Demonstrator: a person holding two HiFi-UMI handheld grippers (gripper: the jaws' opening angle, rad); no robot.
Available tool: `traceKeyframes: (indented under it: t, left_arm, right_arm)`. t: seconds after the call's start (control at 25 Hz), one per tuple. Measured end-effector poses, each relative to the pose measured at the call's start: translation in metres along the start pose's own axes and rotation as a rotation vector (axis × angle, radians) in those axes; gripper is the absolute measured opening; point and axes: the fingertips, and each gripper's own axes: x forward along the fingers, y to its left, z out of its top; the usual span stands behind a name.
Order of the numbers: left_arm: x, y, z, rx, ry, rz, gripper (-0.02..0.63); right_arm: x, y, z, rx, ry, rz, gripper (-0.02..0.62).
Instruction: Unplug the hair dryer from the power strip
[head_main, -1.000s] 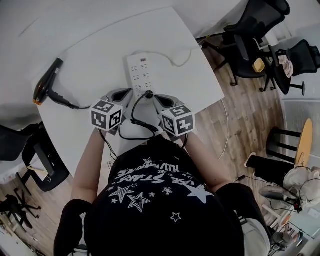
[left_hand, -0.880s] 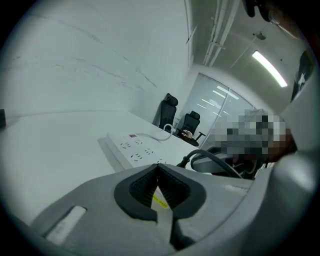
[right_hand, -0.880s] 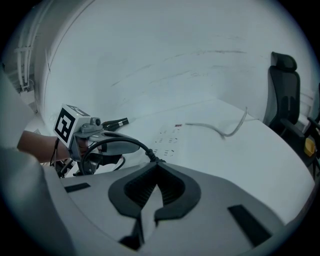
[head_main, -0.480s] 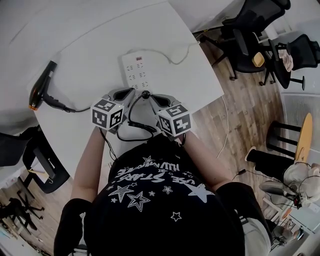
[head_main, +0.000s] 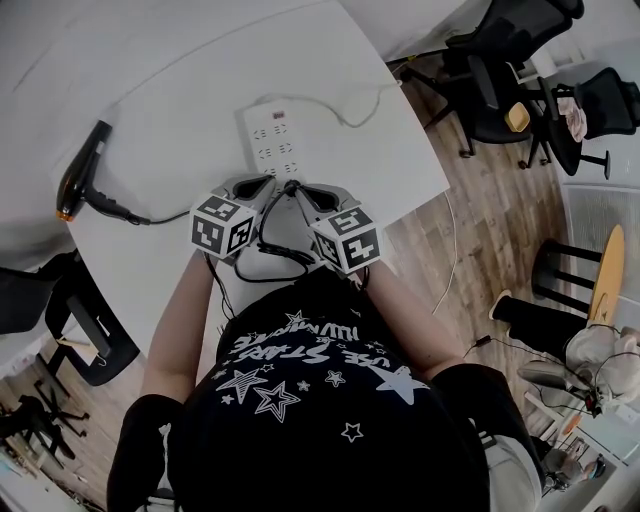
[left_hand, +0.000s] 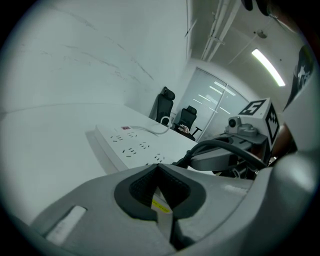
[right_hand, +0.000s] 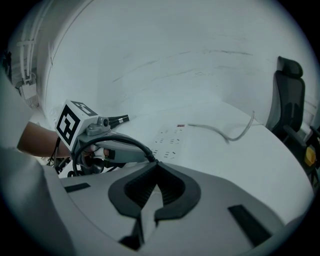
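Since a moment ago the left gripper (head_main: 268, 184) has edged toward the right gripper (head_main: 303, 190). On the white surface (head_main: 400, 150), the power strip (head_main: 275, 138) runs lengthwise away from the person. The hair dryer (head_main: 80, 170) lies diagonally well left, orange end nearest. Both grippers' fingers are pressed together, empty, flanking the plug (head_main: 292, 186) at the strip's near end.

I log the power strip (head_main: 275, 140) mid-table (head_main: 180, 70), the hair dryer (head_main: 82, 170) well apart at the left edge, its cord (head_main: 268, 252) looping near to a plug (head_main: 292, 186) at the strip's near end, between left gripper (head_main: 260, 185) and right gripper (head_main: 306, 191), with office chairs (head_main: 500, 60) off the table's right.
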Motion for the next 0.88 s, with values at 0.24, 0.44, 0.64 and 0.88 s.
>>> traceKeyframes:
  t: [0.24, 0.44, 0.64, 0.88]
  left_arm:
    - [0.002, -0.001, 0.002, 0.015, -0.007, -0.004, 0.008]
    - [0.002, -0.001, 0.001, 0.012, -0.008, -0.006, 0.008]
    - [0.003, 0.0, 0.0, 0.01, -0.007, -0.01, 0.008]
    - [0.003, -0.001, 0.001, 0.01, -0.01, -0.008, 0.008]
  right_arm:
    - [-0.001, 0.0, 0.001, -0.043, -0.001, -0.022, 0.016]
    - [-0.002, -0.004, 0.002, -0.044, 0.002, -0.006, 0.066]
    - [0.002, 0.007, 0.007, -0.088, -0.002, 0.066, 0.144]
    - [0.015, 0.012, 0.012, -0.234, 0.004, 0.0, 0.093]
